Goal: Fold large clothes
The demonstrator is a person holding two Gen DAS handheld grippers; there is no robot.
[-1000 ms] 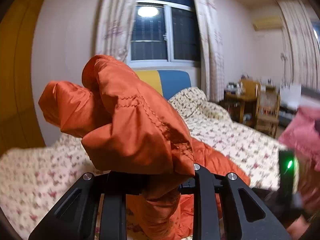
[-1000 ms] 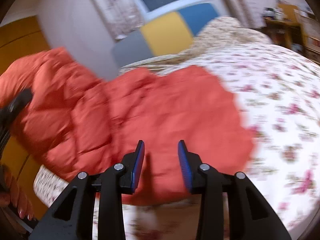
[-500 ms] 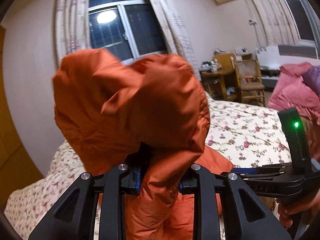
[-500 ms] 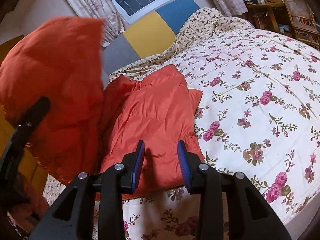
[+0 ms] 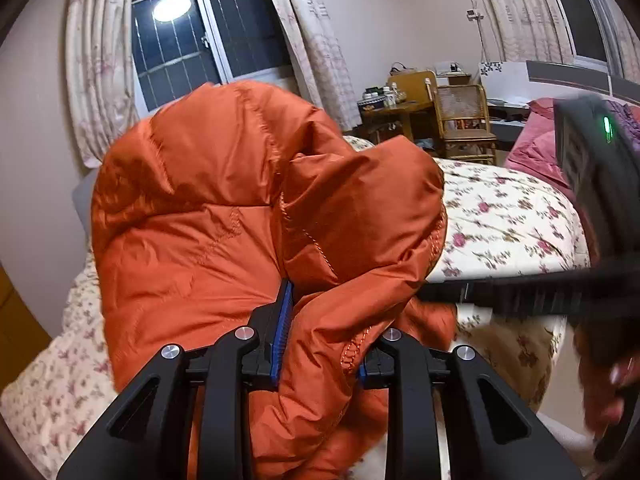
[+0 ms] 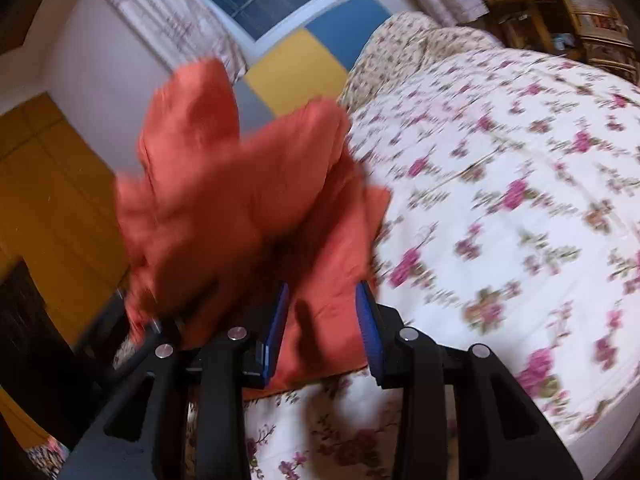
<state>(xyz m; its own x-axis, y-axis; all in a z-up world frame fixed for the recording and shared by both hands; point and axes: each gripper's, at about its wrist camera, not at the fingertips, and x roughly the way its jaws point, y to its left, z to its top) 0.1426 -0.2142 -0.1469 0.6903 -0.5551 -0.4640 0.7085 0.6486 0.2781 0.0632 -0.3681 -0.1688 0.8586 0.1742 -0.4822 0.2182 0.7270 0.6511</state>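
Observation:
A puffy orange quilted jacket (image 5: 224,216) fills the left wrist view, bunched up and lifted. My left gripper (image 5: 324,332) is shut on a thick fold of it. In the right wrist view the raised part of the jacket (image 6: 224,200) hangs blurred at the left, while its lower part lies flat on the flowered bed (image 6: 500,200). My right gripper (image 6: 322,304) hovers just over that flat part near the bed's front edge. Its jaws are opening and nothing is pinched between them. The right gripper's black body (image 5: 520,292) crosses the left wrist view, held by a hand (image 5: 612,376).
A yellow and blue headboard (image 6: 304,64) stands behind the bed, below a window (image 5: 180,40) with curtains. A yellow wardrobe (image 6: 48,200) is at the left. A wicker chair (image 5: 464,120), a cluttered desk and pink bedding (image 5: 536,152) are at the far right.
My left gripper has carried the jacket bundle down and toward the right gripper, rolling as it went. In the right wrist view the lifted part now hangs over the flat part.

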